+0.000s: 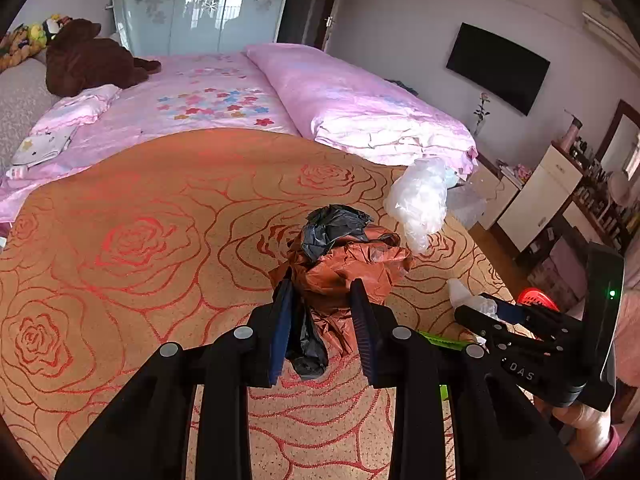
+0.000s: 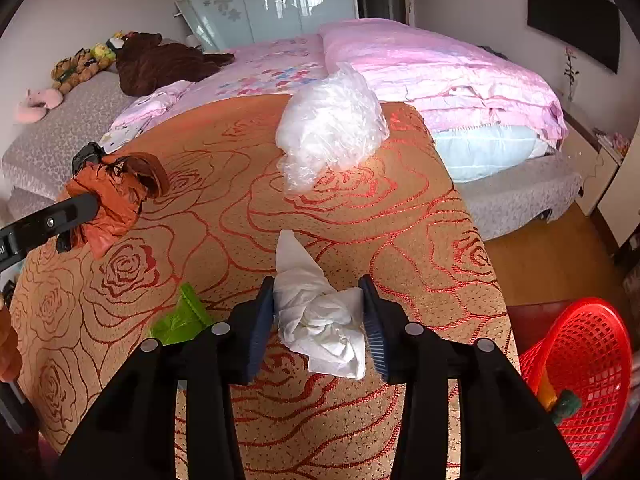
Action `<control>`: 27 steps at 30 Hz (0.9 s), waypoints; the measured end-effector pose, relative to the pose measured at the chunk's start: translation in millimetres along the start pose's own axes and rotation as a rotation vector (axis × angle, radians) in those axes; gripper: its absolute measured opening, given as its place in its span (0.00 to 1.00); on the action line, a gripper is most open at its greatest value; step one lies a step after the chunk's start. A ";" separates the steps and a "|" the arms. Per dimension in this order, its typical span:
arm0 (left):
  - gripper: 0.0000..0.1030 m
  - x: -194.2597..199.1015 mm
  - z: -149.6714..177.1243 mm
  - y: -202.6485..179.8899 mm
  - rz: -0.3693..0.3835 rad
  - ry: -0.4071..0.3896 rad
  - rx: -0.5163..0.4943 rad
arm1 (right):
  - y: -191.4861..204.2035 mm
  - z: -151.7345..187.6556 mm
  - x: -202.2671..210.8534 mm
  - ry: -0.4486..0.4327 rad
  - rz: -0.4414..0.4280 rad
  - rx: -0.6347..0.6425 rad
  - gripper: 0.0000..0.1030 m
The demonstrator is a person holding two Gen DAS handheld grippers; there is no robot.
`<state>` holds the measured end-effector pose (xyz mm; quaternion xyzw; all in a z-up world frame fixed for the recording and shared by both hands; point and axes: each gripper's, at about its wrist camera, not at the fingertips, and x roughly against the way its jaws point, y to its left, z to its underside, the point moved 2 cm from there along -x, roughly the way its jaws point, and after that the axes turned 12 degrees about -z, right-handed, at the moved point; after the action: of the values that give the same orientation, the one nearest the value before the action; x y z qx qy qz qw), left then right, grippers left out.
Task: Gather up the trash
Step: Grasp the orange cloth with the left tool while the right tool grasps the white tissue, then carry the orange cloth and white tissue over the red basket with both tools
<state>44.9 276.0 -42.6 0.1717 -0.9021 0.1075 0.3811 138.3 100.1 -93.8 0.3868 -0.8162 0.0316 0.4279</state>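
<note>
clear bag (image 2: 332,120) behind tissue (image 2: 320,316) | basket (image 2: 592,364) right of blanket (image 2: 360,220)

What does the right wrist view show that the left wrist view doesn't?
Only the right wrist view shows the inside of the red basket, with something orange and green in it, and the whole green scrap on the rose blanket.

Only the left wrist view shows the dresser and the black plastic hanging under the orange bag.

Both show the left gripper shut on the orange bag, the right gripper shut on the crumpled white tissue, and the clear plastic bag.
</note>
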 end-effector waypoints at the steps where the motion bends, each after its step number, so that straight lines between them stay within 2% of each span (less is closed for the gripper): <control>1: 0.27 1.2 0.3 -0.4 -0.006 -0.004 -0.003 | 0.2 -0.5 2.4 -0.005 -0.002 0.000 0.39; 19: 0.27 54.7 -5.3 0.1 -0.065 -0.116 0.022 | 25.9 -22.6 70.0 -0.173 -0.022 0.041 0.38; 27: 0.27 69.3 -6.5 -2.1 -0.088 -0.136 0.036 | 35.0 -29.1 95.2 -0.233 -0.045 0.045 0.38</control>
<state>4.9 260.4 12.2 0.2249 -0.9154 0.0951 0.3200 103.0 78.2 3.2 0.4159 -0.8505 -0.0047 0.3220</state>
